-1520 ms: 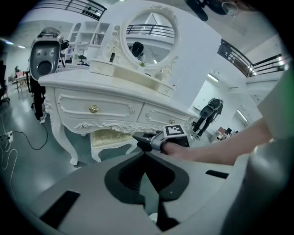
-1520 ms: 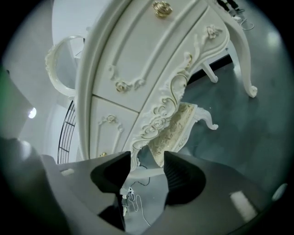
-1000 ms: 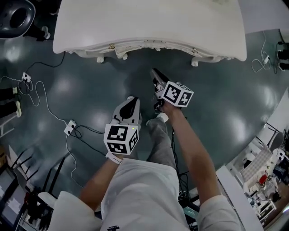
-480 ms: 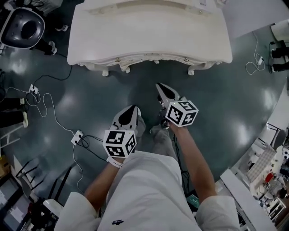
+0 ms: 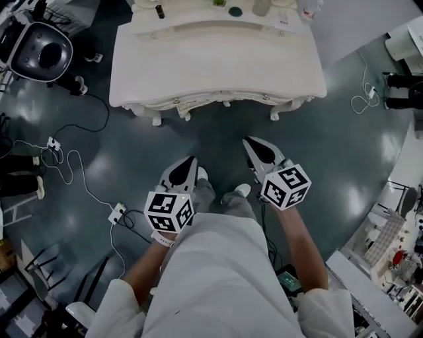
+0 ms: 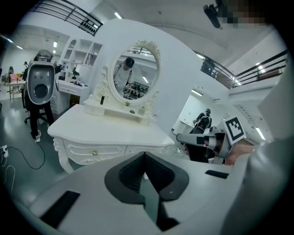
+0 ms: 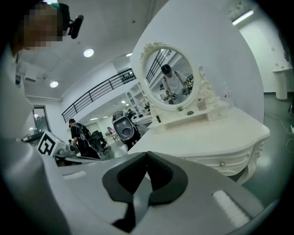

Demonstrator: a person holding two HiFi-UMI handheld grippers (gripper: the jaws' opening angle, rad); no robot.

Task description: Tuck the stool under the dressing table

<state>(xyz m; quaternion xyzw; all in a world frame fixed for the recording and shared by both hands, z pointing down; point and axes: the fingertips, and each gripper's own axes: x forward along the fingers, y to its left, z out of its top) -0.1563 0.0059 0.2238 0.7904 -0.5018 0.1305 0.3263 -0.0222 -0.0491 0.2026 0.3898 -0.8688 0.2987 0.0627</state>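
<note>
The white dressing table stands at the top of the head view, with its oval mirror facing both gripper views. No stool shows in any view. My left gripper is held above the floor in front of my left leg, well short of the table's front edge, its jaws shut and empty. My right gripper hovers beside it to the right, also pointing at the table, shut with nothing between its jaws. In the left gripper view the jaws meet below the table's drawer front; in the right gripper view the same holds.
A black and silver machine on a stand sits left of the table. White cables and a power strip lie on the dark floor at left. A white bench with small items runs along the lower right. Small bottles stand on the table's back shelf.
Both grippers have risen and drawn back from the table toward my body. The right gripper has rolled. The table now looks smaller and farther away in the head view.
</note>
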